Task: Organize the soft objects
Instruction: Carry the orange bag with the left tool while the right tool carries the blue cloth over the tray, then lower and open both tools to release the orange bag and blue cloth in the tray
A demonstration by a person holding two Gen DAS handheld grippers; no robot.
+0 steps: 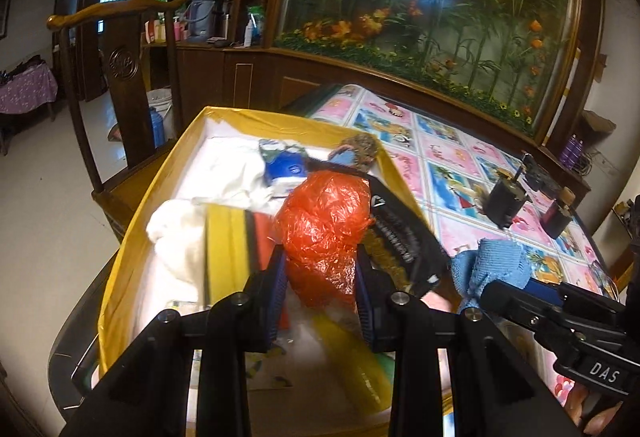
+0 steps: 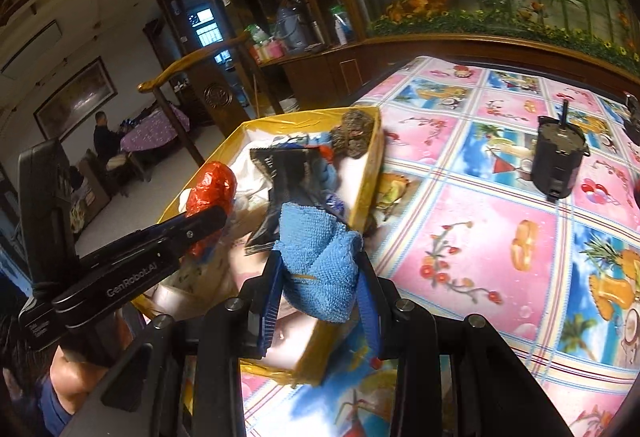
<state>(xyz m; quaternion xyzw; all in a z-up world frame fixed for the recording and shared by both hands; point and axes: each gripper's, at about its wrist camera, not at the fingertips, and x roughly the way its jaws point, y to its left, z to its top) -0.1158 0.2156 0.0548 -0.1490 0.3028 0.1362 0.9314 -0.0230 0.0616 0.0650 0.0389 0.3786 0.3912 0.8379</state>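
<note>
A crumpled red plastic bag (image 1: pixel 324 225) was pinched in the left tongs (image 1: pixel 322 301) over the yellow box (image 1: pixel 132 205), and a folded blue cloth (image 2: pixel 320 265) was clamped in the right tongs (image 2: pixel 320 301) above the box's near corner, beside the counter (image 2: pixel 480 237). The step was judged to be carrying both soft items to the box; next, each would need lowering and releasing clear of the other. White cloth (image 1: pixel 176 229) inside the box was shown only by the left view; a seated person (image 2: pixel 105 135) only by the right.
</note>
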